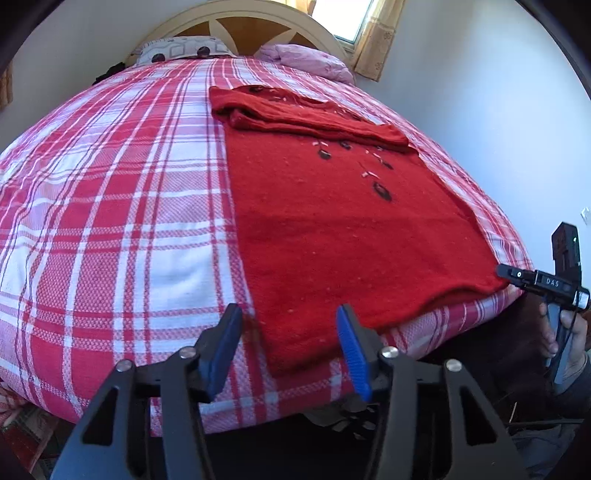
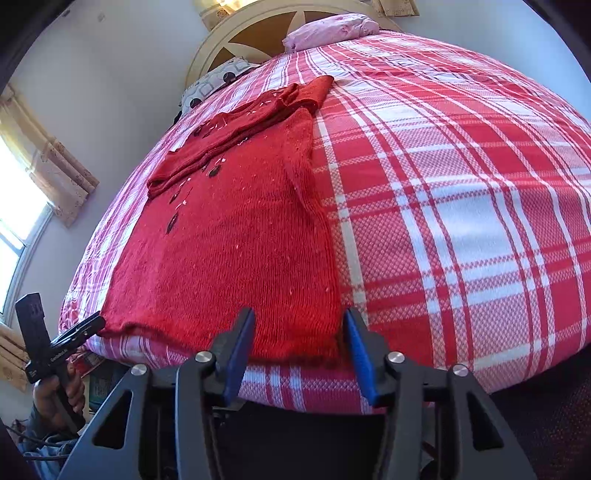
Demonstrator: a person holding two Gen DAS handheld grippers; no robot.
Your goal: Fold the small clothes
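A red knit sweater (image 1: 332,229) lies flat on the red-and-white plaid bedspread (image 1: 110,221), one sleeve folded across its chest (image 1: 310,118). My left gripper (image 1: 289,308) stands open at the bed's near edge, with the near hem corner of the sweater lying between its blue pads (image 1: 349,343), which do not press on it. My right gripper (image 1: 517,275) reaches the hem's other corner at the right. In the right wrist view the sweater (image 2: 229,251) runs away from my right gripper (image 2: 300,311), open astride the hem. The left gripper (image 2: 92,325) touches the far hem corner.
A round wooden headboard (image 1: 258,26) closes the far end, with a patterned pillow (image 1: 177,50) and a pink pillow (image 1: 306,61) against it. White walls and curtained windows (image 2: 55,166) border the bed. A hand (image 1: 569,339) grips the right tool's handle. Wide bare bedspread (image 2: 461,221) lies beside the sweater.
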